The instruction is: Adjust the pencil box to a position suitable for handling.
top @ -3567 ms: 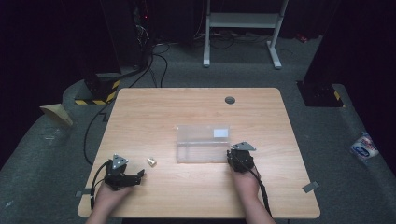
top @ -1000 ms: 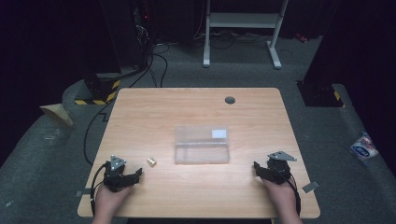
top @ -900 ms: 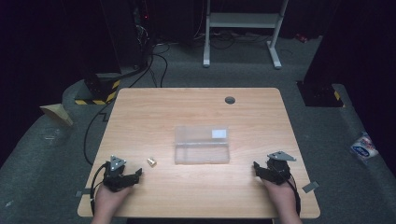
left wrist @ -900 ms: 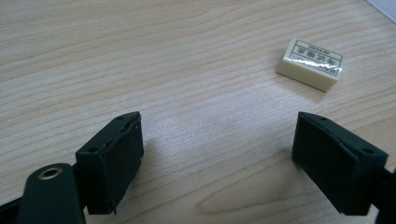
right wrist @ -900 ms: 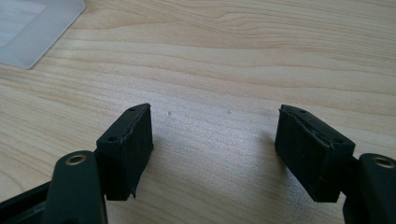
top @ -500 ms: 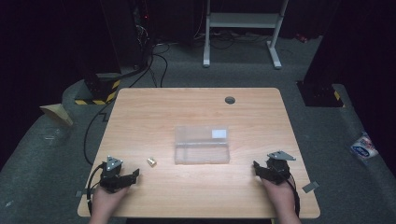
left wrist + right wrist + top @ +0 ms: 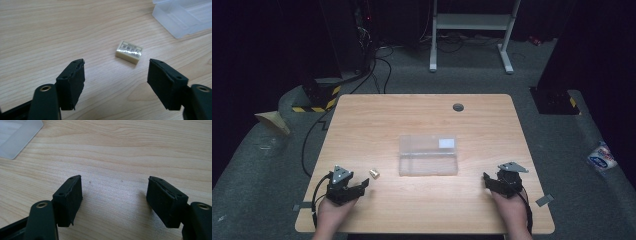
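Small cream block [image 7: 374, 173] lies on the wooden counter [image 7: 422, 120] in the high view, just beside the lower-left corner of a clear plastic box [image 7: 428, 155] that sits flat near the counter's middle. The left gripper [image 7: 353, 187] rests at the near left, close to the block and apart from it, with its jaws spread and pointing toward it. The right gripper [image 7: 490, 180] rests at the near right, well apart from the box, jaws spread as well. A hand holds each one from the bottom edge. A dark round grommet [image 7: 457, 107] sits near the counter's far edge.

In the left gripper view, the left gripper [image 7: 116, 80] has its 2 black jaws wide apart with nothing between them. The small cream block [image 7: 129, 51] lies flat on the counter [image 7: 50, 32] ahead of the gap, not touched by either jaw; its top carries a printed label that is too glared to read. The clear plastic box [image 7: 185, 17] lies farther off at the upper right.

In the right gripper view, the right gripper [image 7: 114, 197] also holds its 2 jaws wide apart over bare wood of the counter [image 7: 130, 150], gripping nothing. A corner of the clear plastic box [image 7: 18, 135] shows at the upper left.
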Motion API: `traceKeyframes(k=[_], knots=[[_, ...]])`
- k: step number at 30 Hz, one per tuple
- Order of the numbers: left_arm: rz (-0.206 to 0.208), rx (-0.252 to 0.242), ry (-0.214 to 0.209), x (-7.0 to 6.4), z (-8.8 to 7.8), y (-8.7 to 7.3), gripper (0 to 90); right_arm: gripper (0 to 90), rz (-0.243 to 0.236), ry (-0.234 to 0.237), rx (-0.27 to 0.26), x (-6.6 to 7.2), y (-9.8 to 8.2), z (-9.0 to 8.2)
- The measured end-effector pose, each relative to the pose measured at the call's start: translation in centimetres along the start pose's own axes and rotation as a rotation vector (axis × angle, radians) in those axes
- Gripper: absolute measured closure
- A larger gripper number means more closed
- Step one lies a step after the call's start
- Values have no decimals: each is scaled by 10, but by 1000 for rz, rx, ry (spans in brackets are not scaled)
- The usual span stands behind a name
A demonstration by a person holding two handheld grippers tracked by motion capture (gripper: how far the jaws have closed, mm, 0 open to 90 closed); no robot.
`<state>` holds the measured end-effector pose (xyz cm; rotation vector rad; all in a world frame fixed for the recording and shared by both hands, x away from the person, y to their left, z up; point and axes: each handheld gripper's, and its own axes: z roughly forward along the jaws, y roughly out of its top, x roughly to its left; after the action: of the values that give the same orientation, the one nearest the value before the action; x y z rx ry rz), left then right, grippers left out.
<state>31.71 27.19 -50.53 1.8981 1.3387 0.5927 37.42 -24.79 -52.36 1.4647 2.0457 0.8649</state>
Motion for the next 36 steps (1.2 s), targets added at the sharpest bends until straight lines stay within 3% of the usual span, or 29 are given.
traceKeyframes(k=[7, 15, 24, 36], knots=[[18, 25, -27, -10, 11, 4, 437, 288, 0, 3, 0, 0, 0, 0], [10, 45, -52, -16, 28, 4, 424, 292, -7, -1, -1, -1, 0, -1], [28, 48, -35, -22, 39, 10, 414, 295, -3, -2, -2, 0, -1, 0], [33, 51, -21, -19, 51, 16, 454, 309, 4, 0, -3, 0, -1, -1]])
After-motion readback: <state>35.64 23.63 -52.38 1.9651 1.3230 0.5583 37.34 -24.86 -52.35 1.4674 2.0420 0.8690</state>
